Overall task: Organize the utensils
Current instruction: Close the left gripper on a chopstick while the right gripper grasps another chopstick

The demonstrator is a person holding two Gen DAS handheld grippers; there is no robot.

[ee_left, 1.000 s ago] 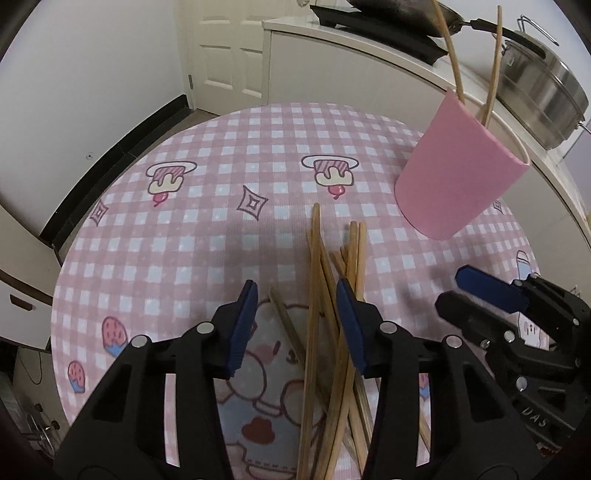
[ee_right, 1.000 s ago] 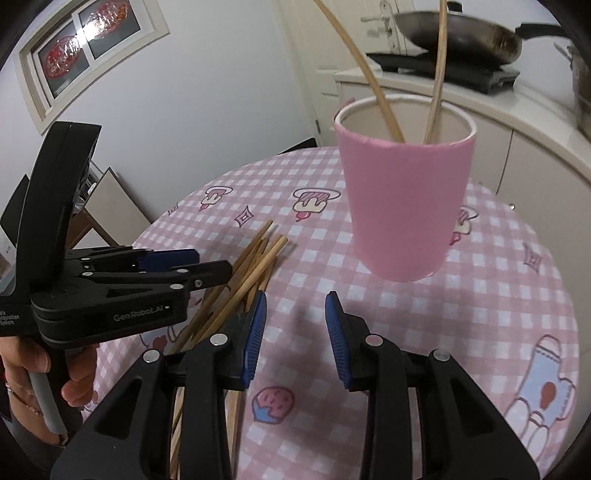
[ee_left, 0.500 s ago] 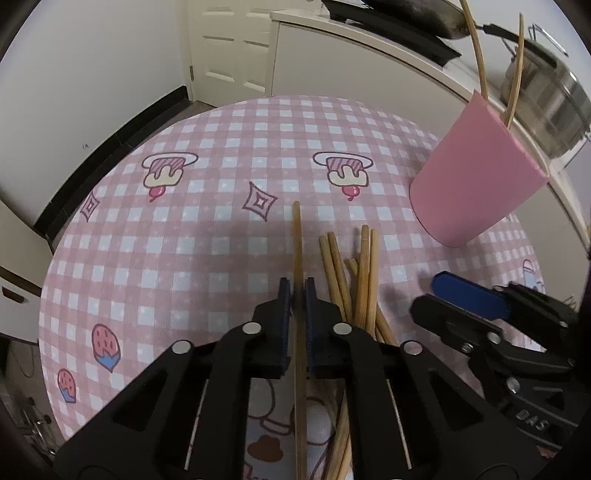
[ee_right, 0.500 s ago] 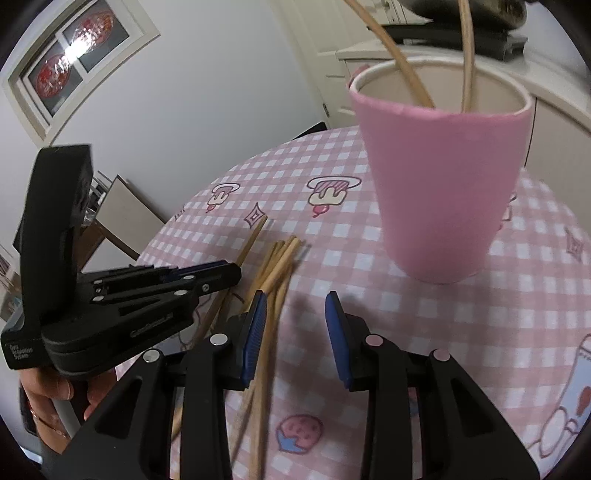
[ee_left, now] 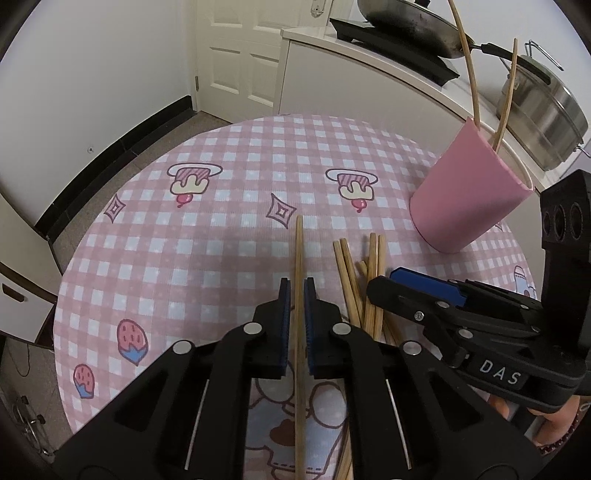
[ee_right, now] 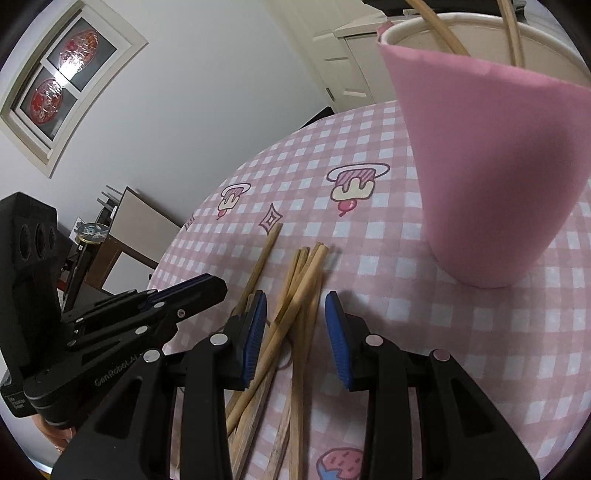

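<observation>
In the left wrist view my left gripper is shut on a single wooden chopstick, which points away over the pink checked tablecloth. Just to its right lies a loose pile of chopsticks, with the right gripper over it. In the right wrist view my right gripper stands open above the pile; several sticks lie between its blue pads, untouched. The left gripper and its chopstick are at the left. A pink cup holds two chopsticks.
The round table's edge curves around the far and left sides. Behind the cup runs a white counter with a frying pan and a steel pot. A white door stands beyond.
My left gripper has shut on one chopstick and drawn it to the left, apart from the pile. My right gripper has moved lower, over the pile and nearer the cup.
</observation>
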